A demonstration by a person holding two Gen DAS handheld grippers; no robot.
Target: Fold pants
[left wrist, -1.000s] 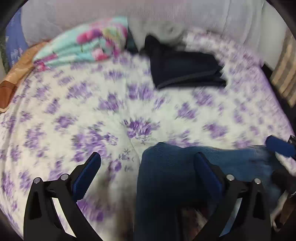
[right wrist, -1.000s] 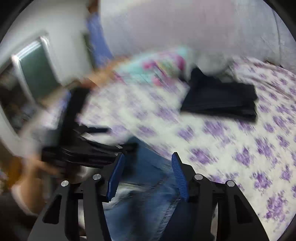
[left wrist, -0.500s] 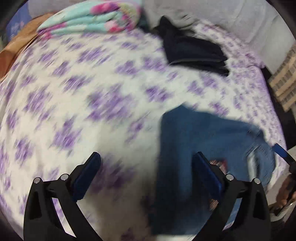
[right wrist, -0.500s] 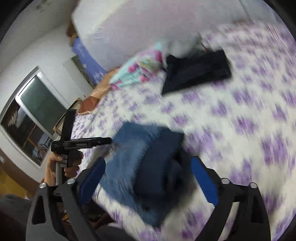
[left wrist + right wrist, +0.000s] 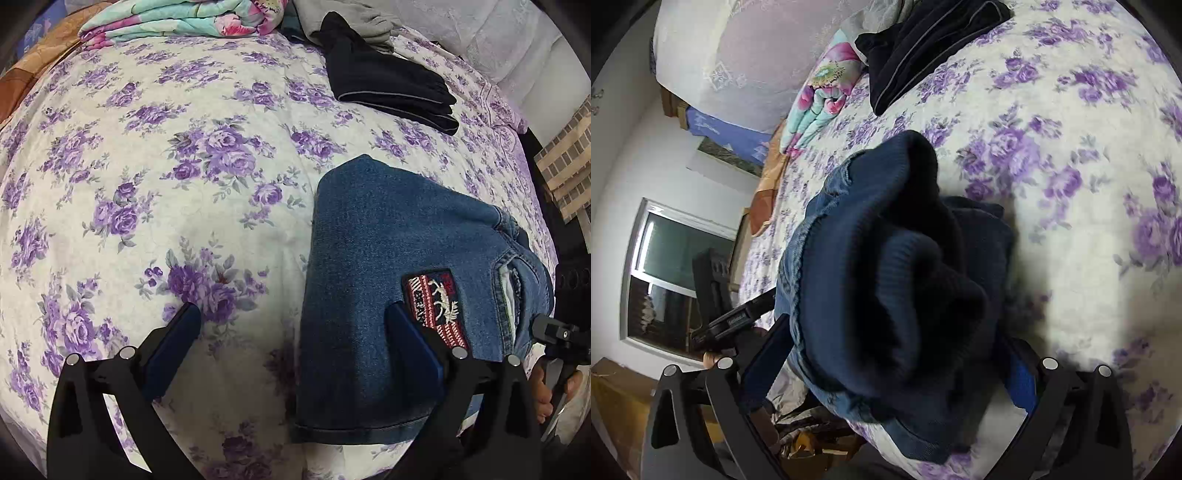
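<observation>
Folded blue jeans [image 5: 369, 258] with a red embroidered patch lie on the flowered bedsheet [image 5: 147, 166] near its front right edge. My left gripper [image 5: 295, 321] is open above the bed, its right finger [image 5: 406, 325] over the denim and its left finger over bare sheet. In the right wrist view the jeans [image 5: 886, 258] show as a thick folded bundle seen end-on. My right gripper [image 5: 894, 354] has its jaws opening wide, with the bundle's near end between them and the pads off the cloth. A hand holds that gripper's handle [image 5: 554, 332] at the right edge.
Folded black pants [image 5: 388, 85] lie at the back right of the bed. A folded floral blanket [image 5: 184, 22] and a grey garment [image 5: 343, 18] sit behind them. The bed's front edge runs just below the jeans. A window [image 5: 665, 277] is on the left wall.
The jeans have come down folded onto the sheet. My right gripper's jaws spread from half shut to wide, and it rolled and dropped. My left gripper shifted and tilted further down.
</observation>
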